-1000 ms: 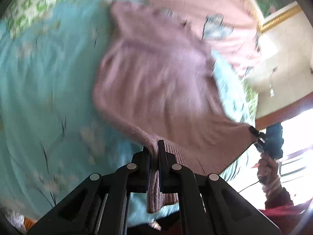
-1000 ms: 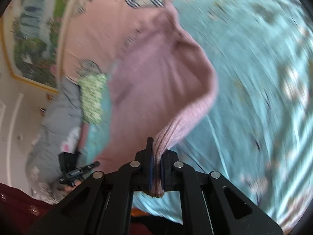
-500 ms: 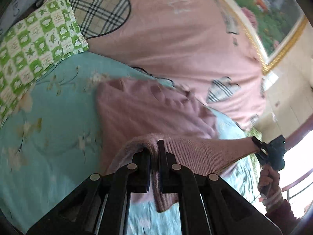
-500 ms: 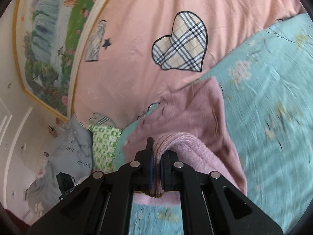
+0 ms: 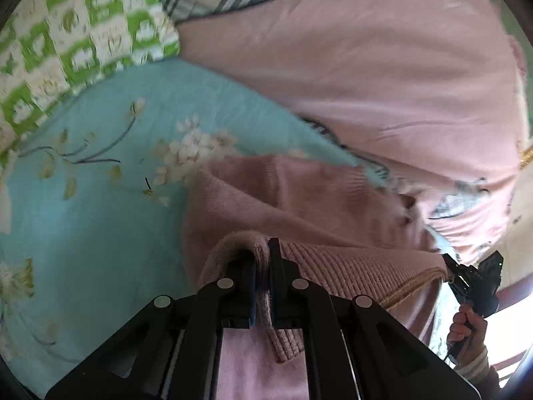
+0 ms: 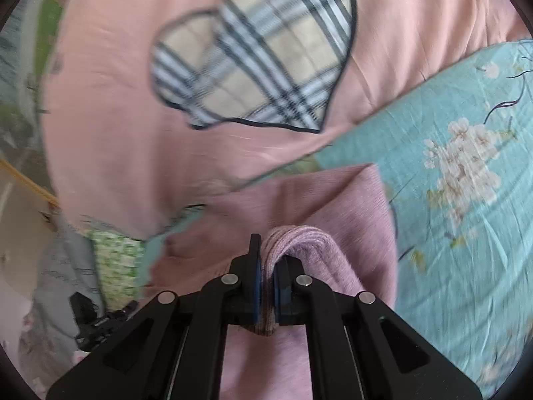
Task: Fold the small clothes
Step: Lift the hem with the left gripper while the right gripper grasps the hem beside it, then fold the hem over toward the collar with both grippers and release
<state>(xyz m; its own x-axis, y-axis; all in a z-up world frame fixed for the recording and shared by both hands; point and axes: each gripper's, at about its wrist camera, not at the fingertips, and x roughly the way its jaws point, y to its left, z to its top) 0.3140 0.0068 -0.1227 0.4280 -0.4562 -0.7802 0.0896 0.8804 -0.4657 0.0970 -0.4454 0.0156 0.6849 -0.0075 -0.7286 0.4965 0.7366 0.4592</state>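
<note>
A small mauve knitted sweater (image 5: 293, 200) lies on a teal floral bedsheet (image 5: 100, 200). My left gripper (image 5: 263, 260) is shut on its ribbed hem, which is doubled over towards the far part of the garment. My right gripper (image 6: 266, 260) is shut on the other end of the same hem, and the sweater (image 6: 316, 200) spreads beyond it on the sheet (image 6: 466, 200). The right gripper also shows at the right edge of the left wrist view (image 5: 473, 276), with the hem stretched between the two.
A pink quilt (image 6: 133, 133) with a plaid heart patch (image 6: 256, 63) lies just beyond the sweater. A green-and-white checked pillow (image 5: 73, 33) sits at the far left. A grey cloth (image 6: 63, 266) lies at the left in the right wrist view.
Both grippers have carried the hem forward and down over the sweater, towards the pink quilt. The garment went from hanging spread out to lying doubled on the sheet.
</note>
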